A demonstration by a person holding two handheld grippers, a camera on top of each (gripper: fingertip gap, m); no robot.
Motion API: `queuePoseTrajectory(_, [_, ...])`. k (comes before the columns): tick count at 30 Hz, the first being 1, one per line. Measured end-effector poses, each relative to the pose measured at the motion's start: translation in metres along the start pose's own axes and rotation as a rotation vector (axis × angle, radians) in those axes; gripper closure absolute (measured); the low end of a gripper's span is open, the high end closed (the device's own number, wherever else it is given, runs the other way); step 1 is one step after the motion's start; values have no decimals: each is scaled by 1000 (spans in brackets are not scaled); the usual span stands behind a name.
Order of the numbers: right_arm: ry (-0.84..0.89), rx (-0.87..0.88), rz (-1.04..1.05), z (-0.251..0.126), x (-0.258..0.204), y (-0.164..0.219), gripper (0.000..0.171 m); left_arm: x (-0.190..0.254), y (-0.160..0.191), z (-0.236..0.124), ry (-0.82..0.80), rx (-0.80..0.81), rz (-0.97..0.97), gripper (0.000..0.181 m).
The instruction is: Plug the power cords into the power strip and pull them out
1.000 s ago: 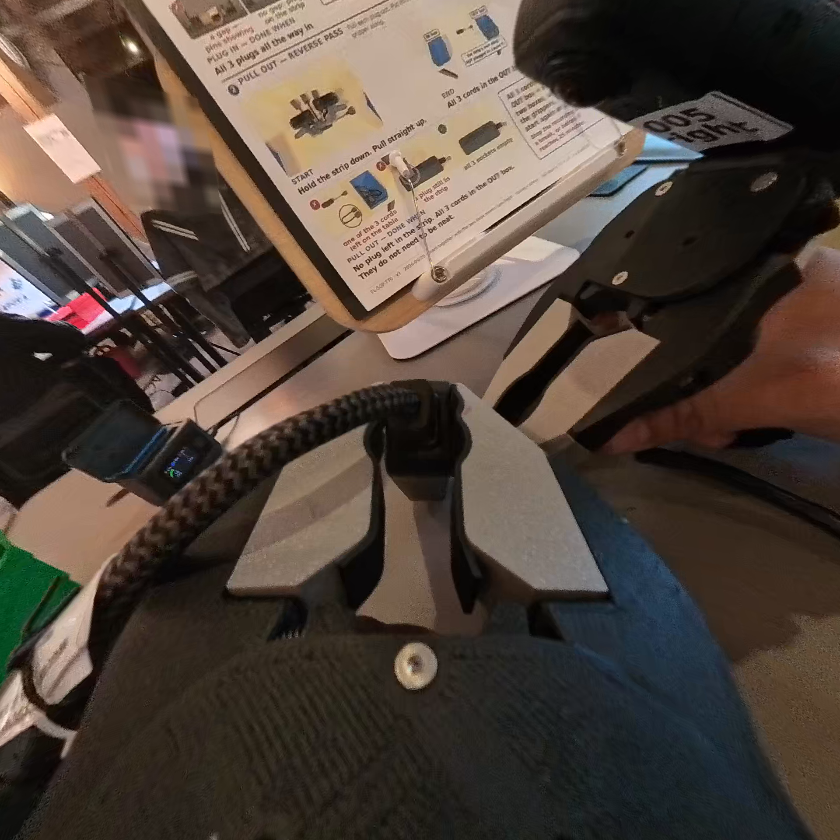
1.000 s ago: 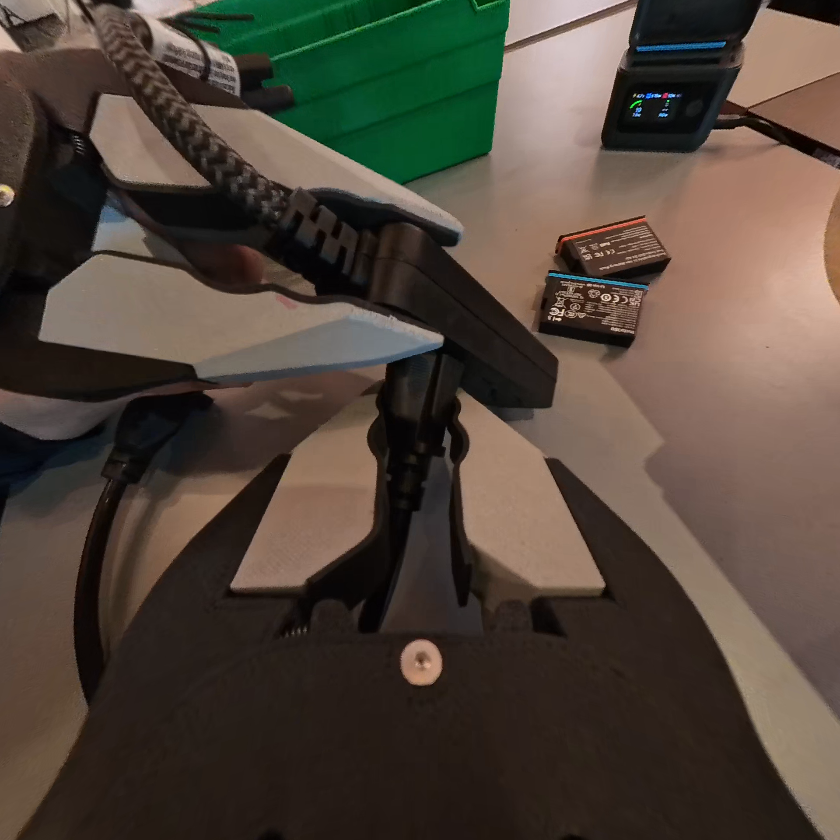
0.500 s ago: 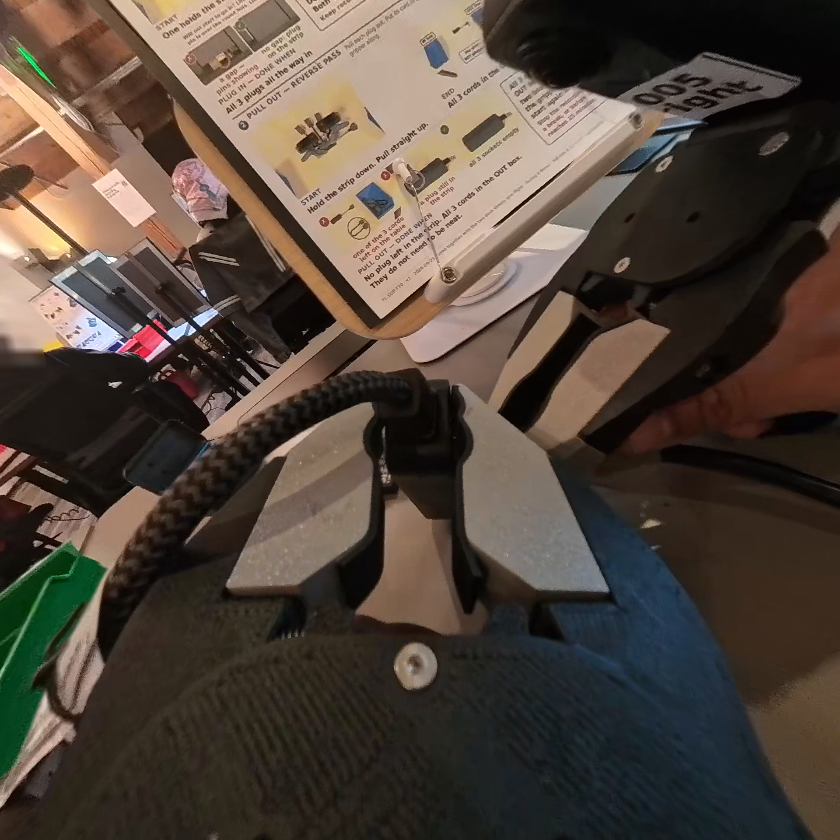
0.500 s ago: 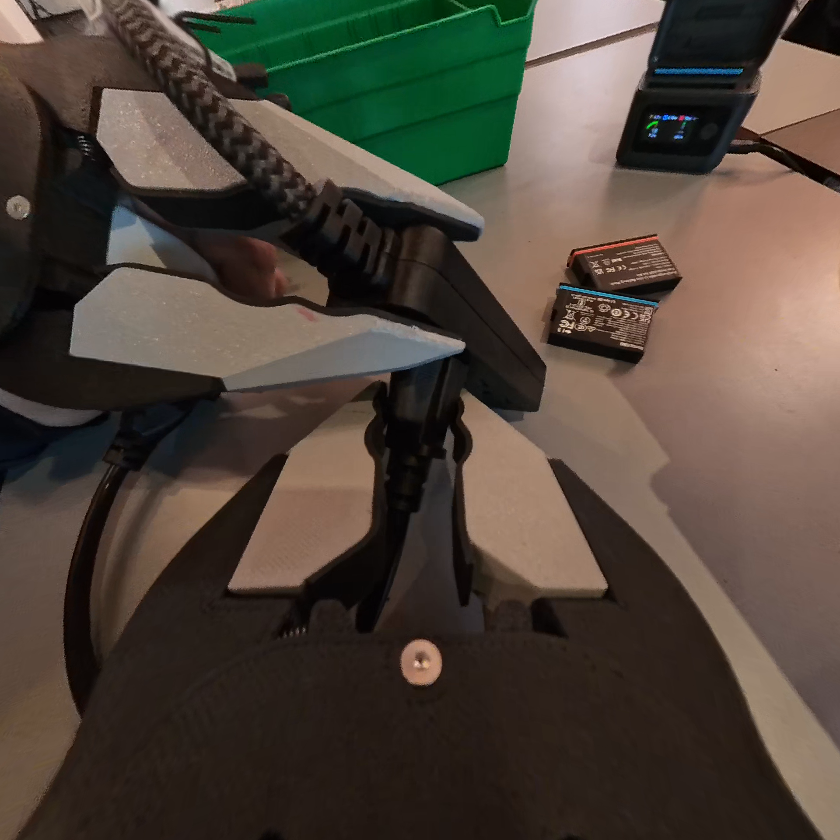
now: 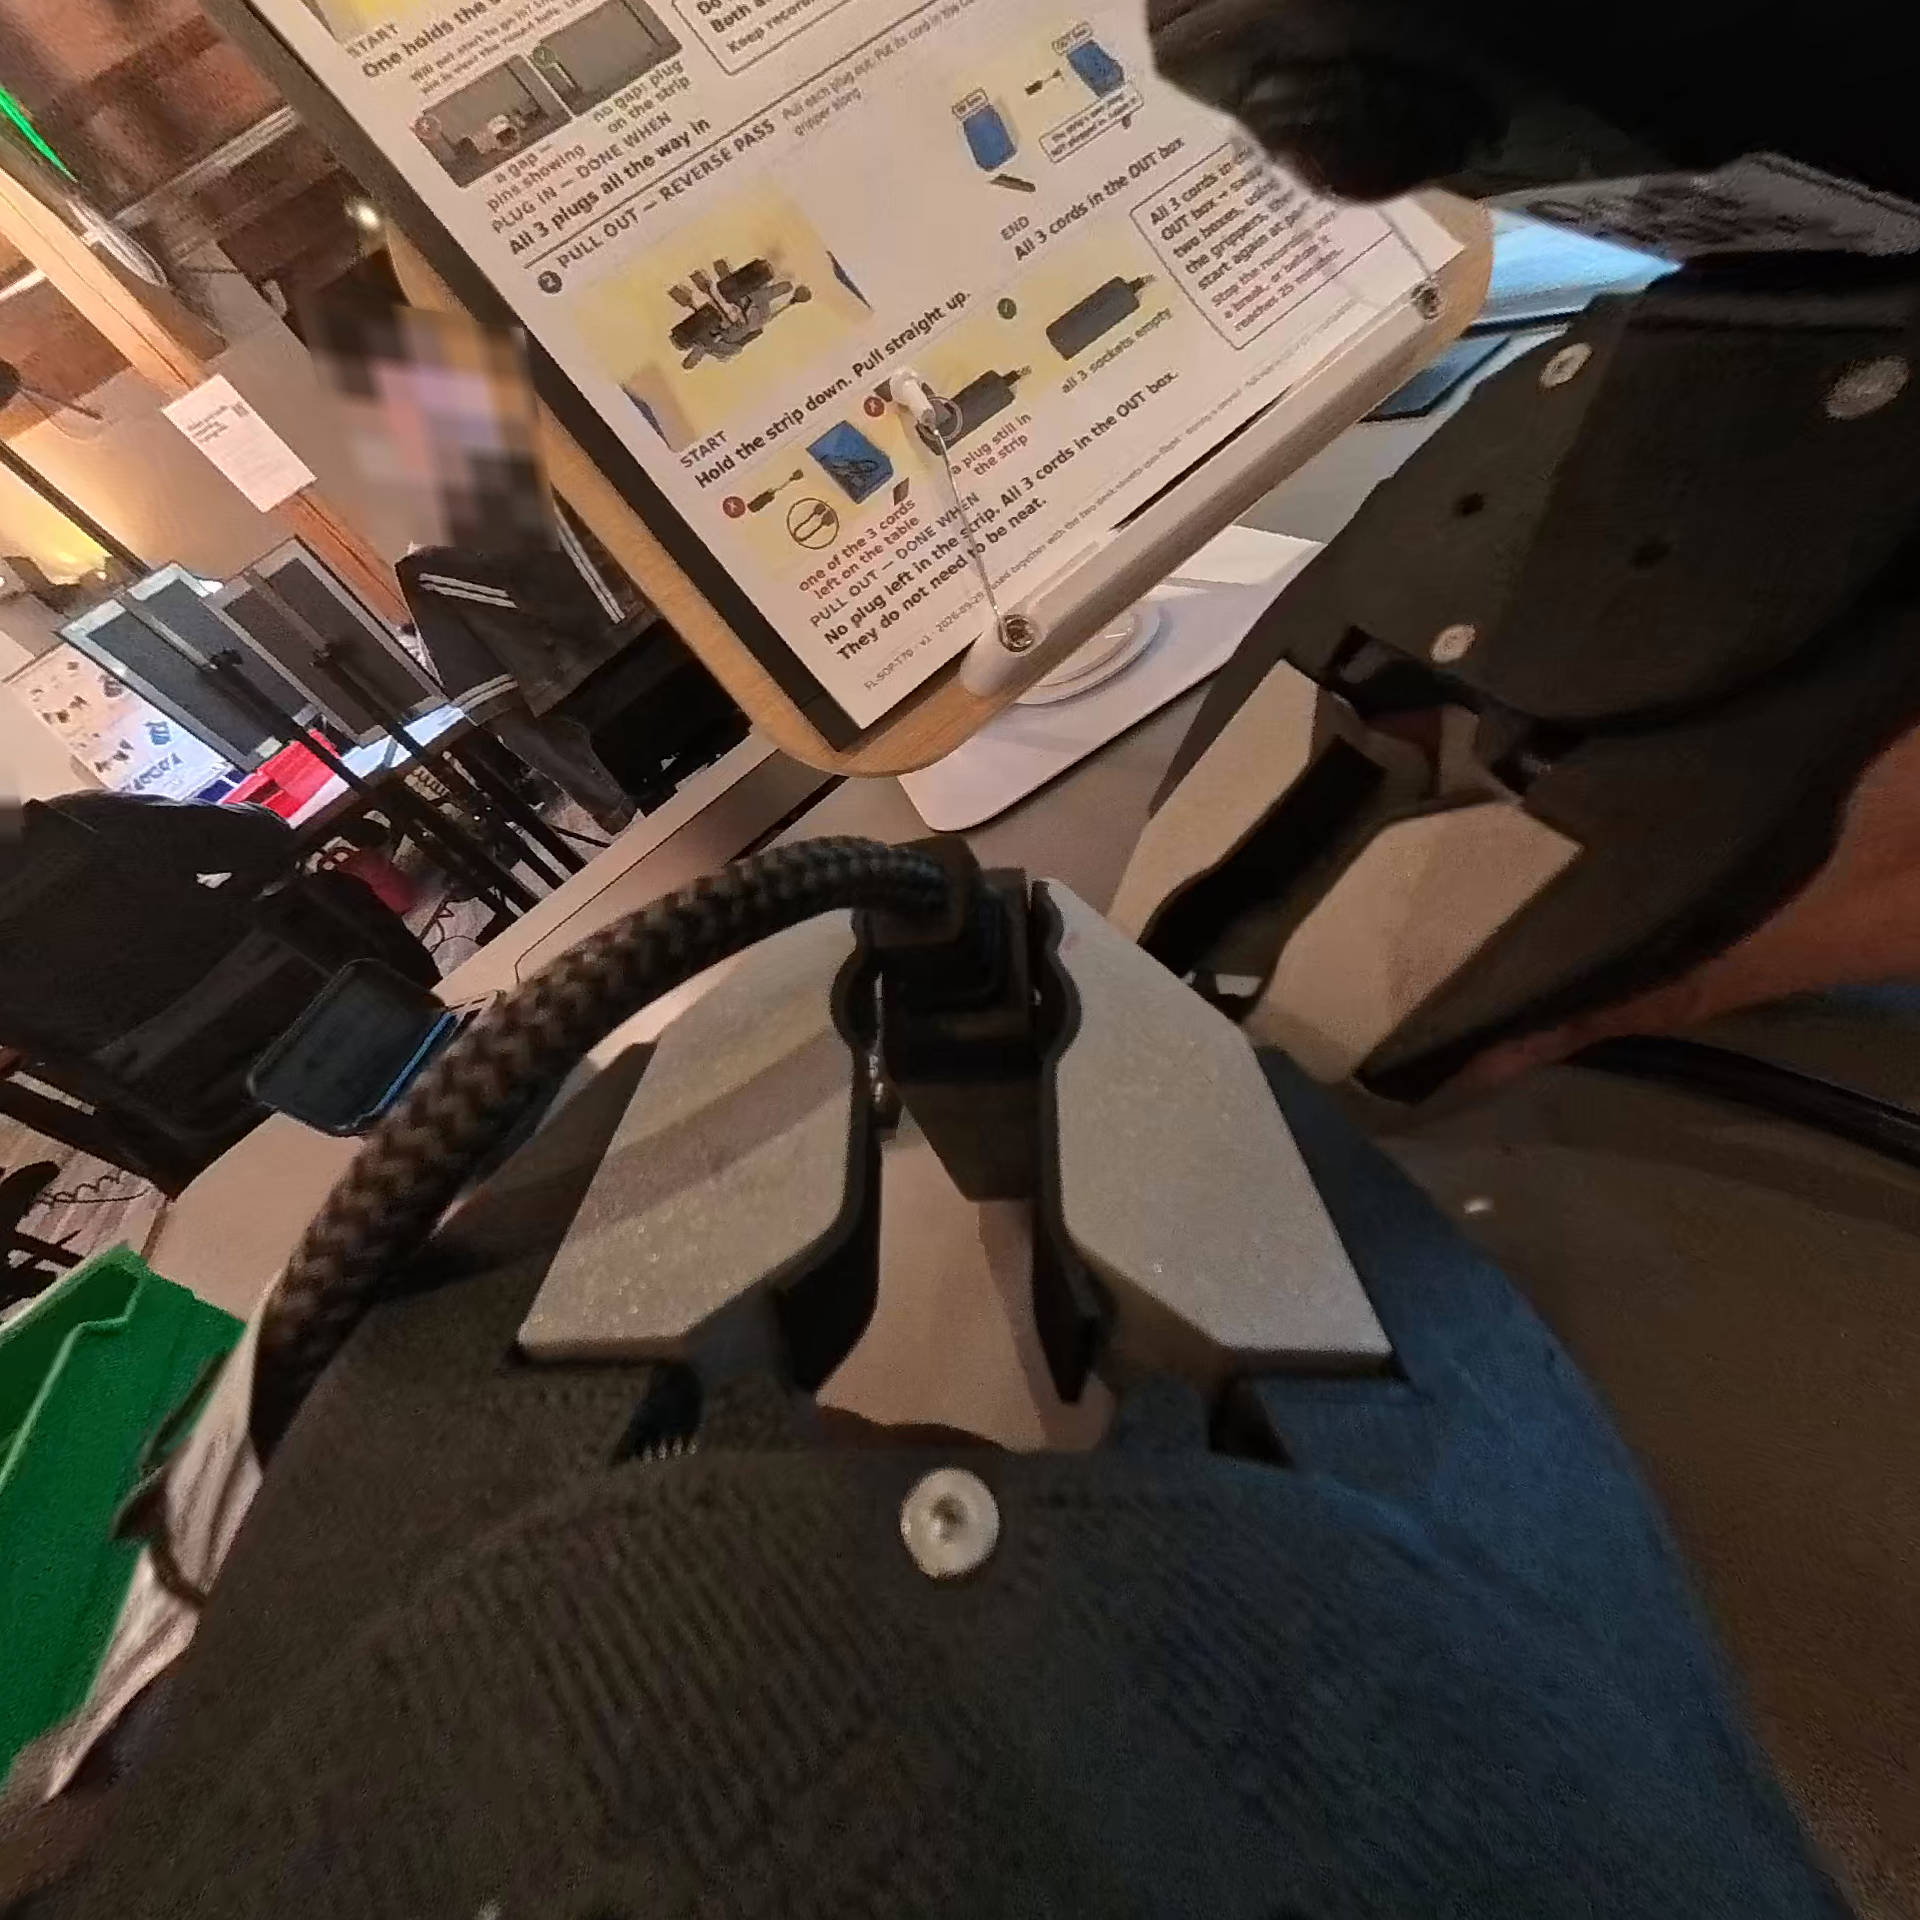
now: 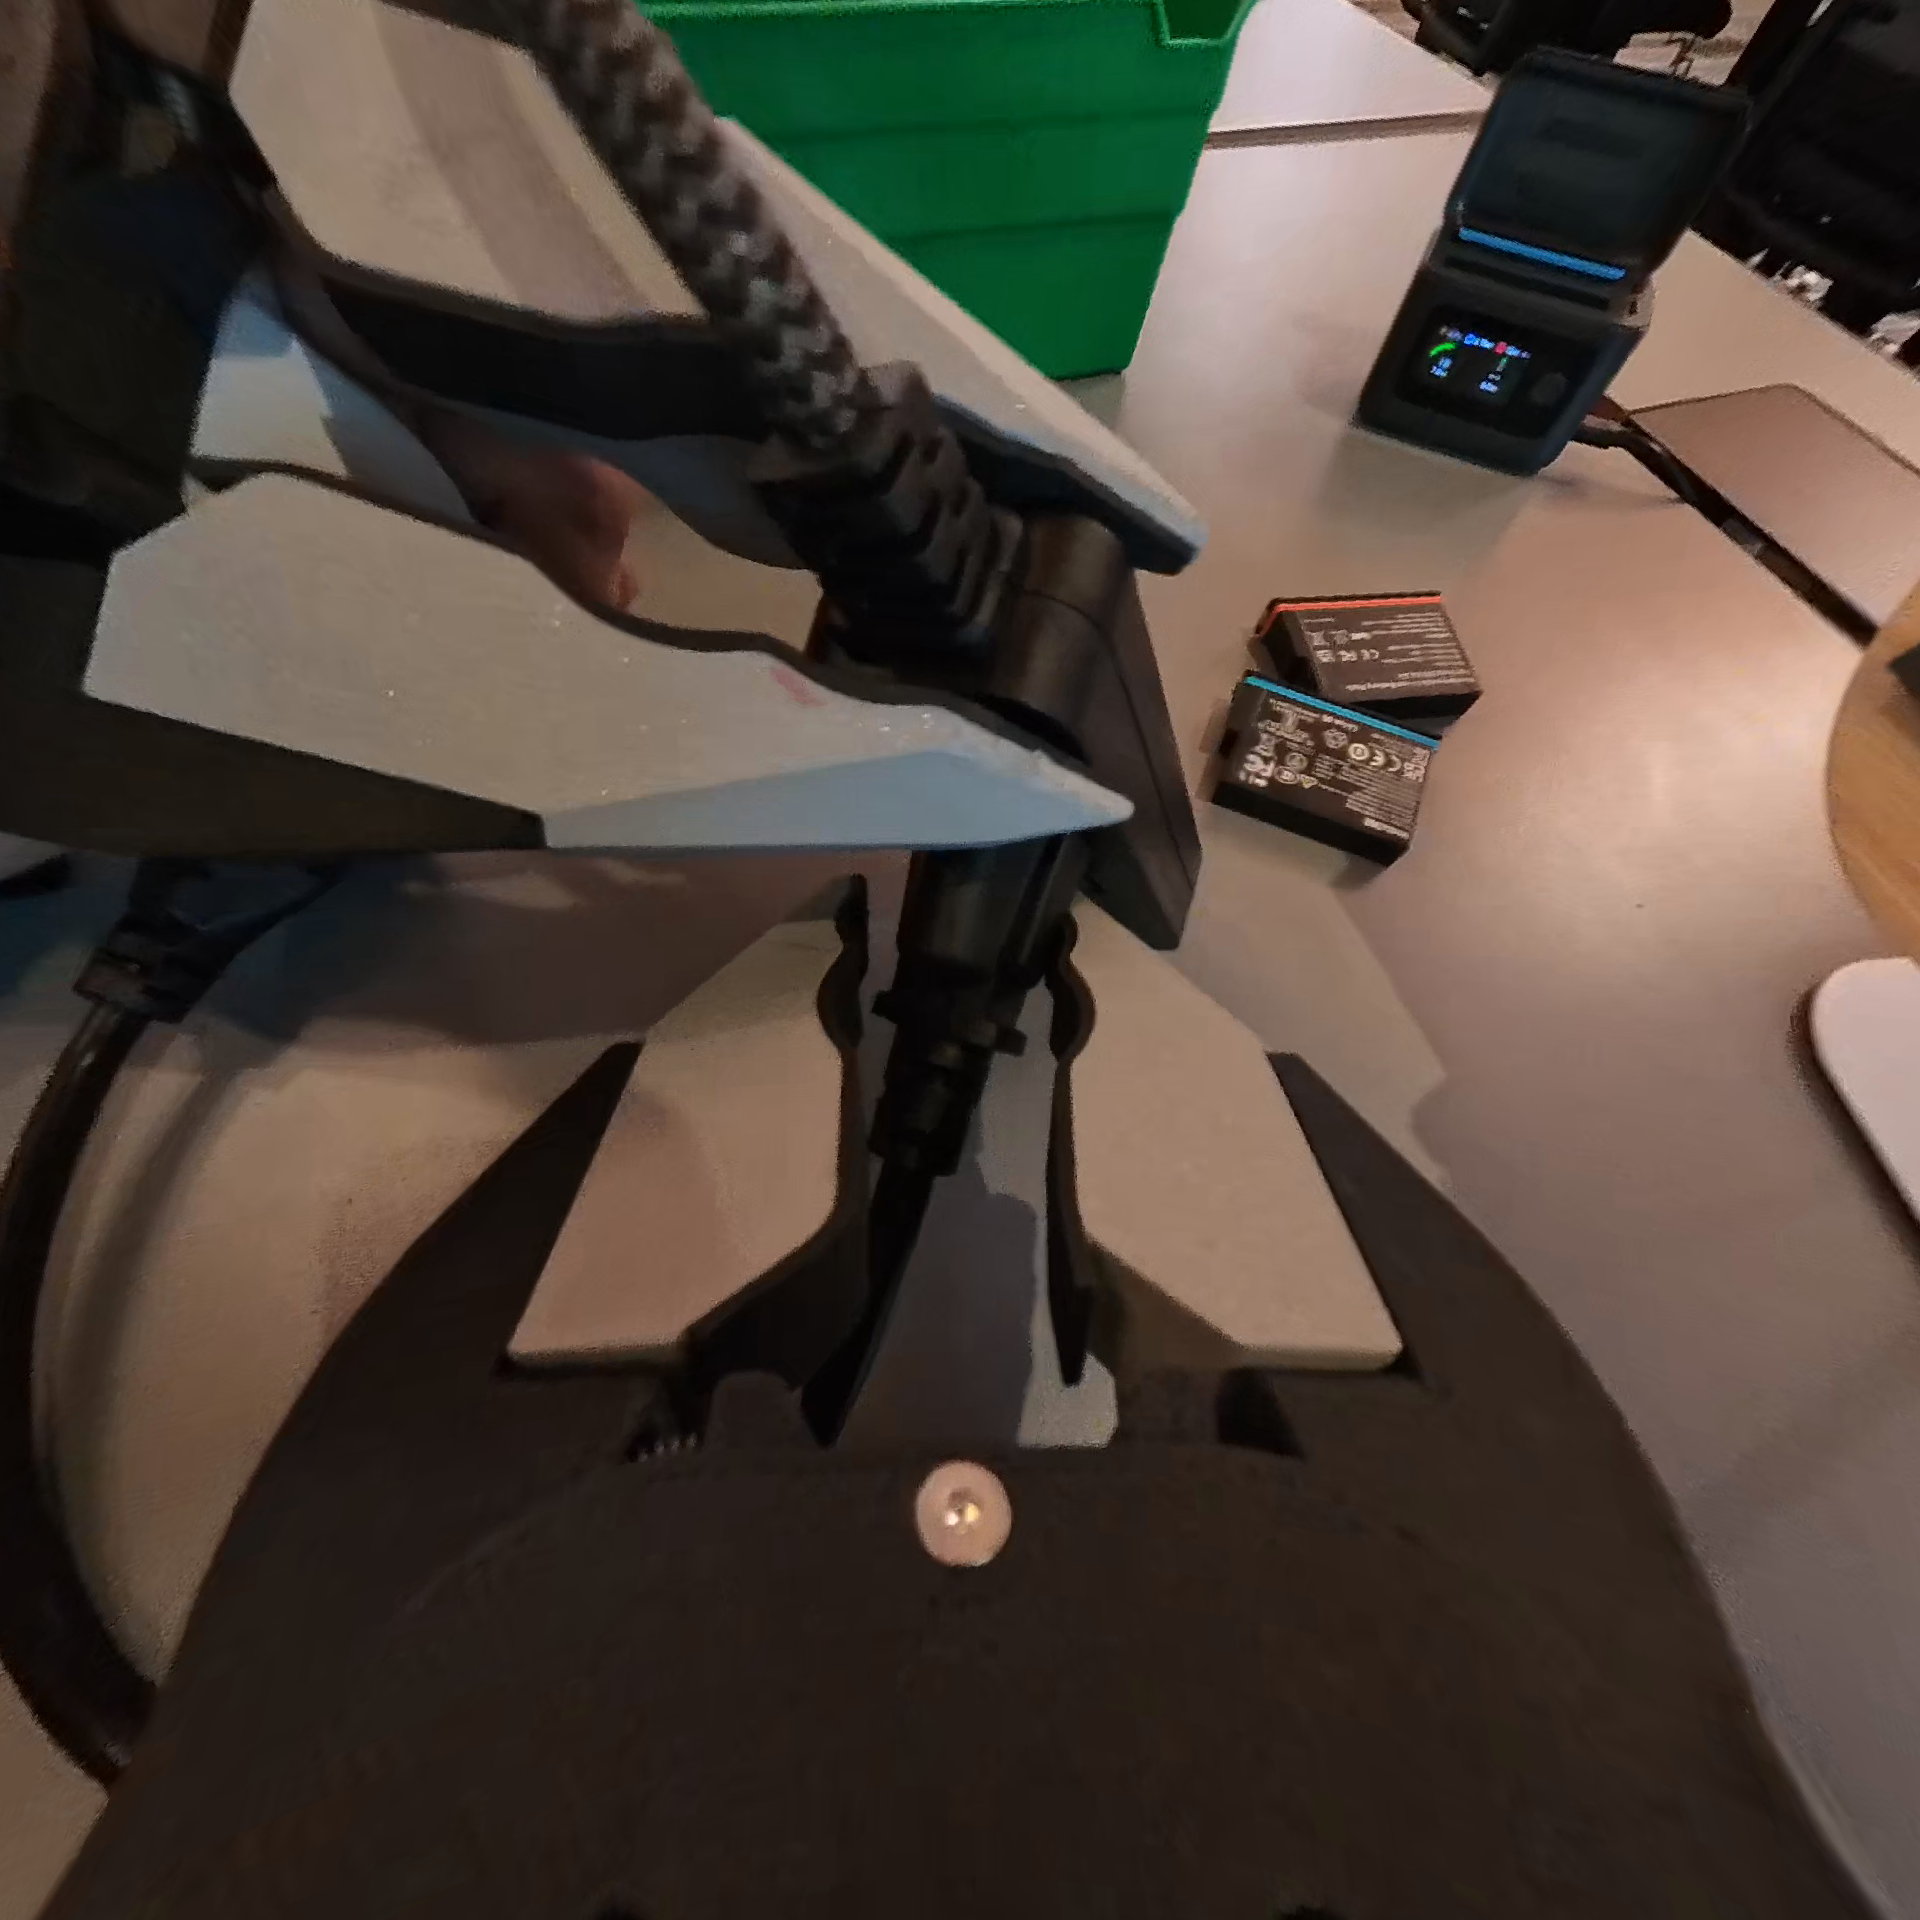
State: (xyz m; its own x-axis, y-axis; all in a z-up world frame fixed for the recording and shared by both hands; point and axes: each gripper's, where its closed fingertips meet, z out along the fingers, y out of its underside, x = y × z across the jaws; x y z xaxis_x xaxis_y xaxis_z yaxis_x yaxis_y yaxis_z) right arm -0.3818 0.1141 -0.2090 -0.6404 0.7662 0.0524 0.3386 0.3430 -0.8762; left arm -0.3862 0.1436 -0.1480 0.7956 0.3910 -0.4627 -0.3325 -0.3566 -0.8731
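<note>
The left gripper (image 5: 951, 997) pinched the end of the black power strip (image 6: 1127, 727) where its braided cable (image 5: 499, 1049) left it, holding the strip tilted off the grey table (image 6: 1558, 987); the right gripper (image 6: 956, 966) was pressed together on a black plug (image 6: 971, 935) seated at the strip's underside, its cord (image 6: 62, 1195) looping down to the left; behind stood a green bin (image 6: 987, 156); two small batteries (image 6: 1340, 717) lay just beside the strip, near a charger case (image 6: 1527, 312); an instruction board (image 5: 831, 312) leaned beyond
</note>
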Motion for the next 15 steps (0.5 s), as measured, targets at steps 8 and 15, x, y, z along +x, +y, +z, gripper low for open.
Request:
queuePoseTrajectory(8, [120, -70, -73, 1, 5, 2, 142, 1, -5, -3, 37, 33, -77, 156])
queuePoseTrajectory(15, [255, -187, -258, 4, 12, 5, 145, -7, 0, -2, -4, 19, -137, 156])
